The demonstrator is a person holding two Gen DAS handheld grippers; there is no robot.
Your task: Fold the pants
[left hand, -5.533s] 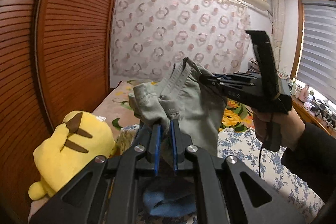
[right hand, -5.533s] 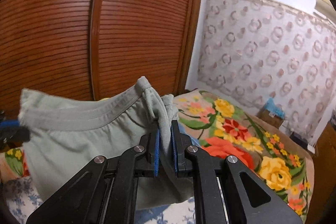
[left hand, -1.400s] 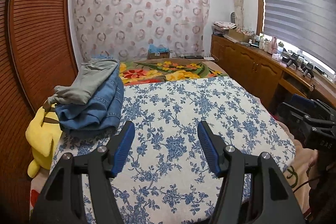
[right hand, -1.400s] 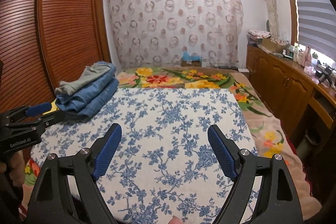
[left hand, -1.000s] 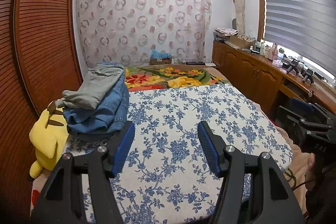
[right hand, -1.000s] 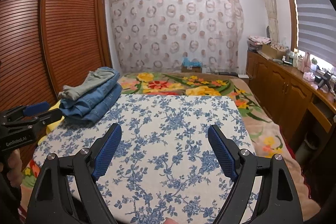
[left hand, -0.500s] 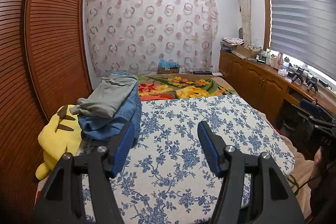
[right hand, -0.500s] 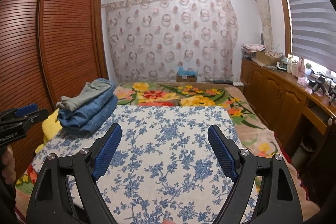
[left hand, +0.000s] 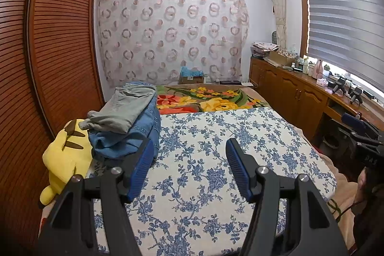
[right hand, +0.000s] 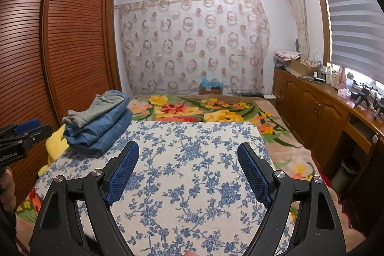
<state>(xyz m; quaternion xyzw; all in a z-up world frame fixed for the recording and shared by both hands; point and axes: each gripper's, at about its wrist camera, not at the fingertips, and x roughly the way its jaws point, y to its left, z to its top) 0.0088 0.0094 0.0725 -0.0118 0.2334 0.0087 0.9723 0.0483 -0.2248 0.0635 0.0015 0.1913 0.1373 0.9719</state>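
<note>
Folded grey-green pants (left hand: 124, 109) lie on top of a stack of folded blue jeans (left hand: 134, 133) at the far left of the bed; the stack also shows in the right wrist view (right hand: 98, 121). My left gripper (left hand: 189, 167) is open and empty, held above the blue-flowered sheet (left hand: 216, 160), right of the stack. My right gripper (right hand: 187, 172) is open and empty above the same sheet (right hand: 192, 160). The right gripper also shows at the right edge of the left wrist view (left hand: 360, 133), and the left gripper at the left edge of the right wrist view (right hand: 21, 133).
A yellow plush toy (left hand: 64, 155) lies at the bed's left edge by the wooden wardrobe (left hand: 48, 52). A bright floral blanket (left hand: 206, 100) covers the head of the bed. A wooden counter (left hand: 312, 92) with small items runs along the right wall.
Since 5.5 s ago both grippers let go of the grey-green pants, which now lie on the jeans stack. Over the last second both grippers drew back and rose from the bed, staying open.
</note>
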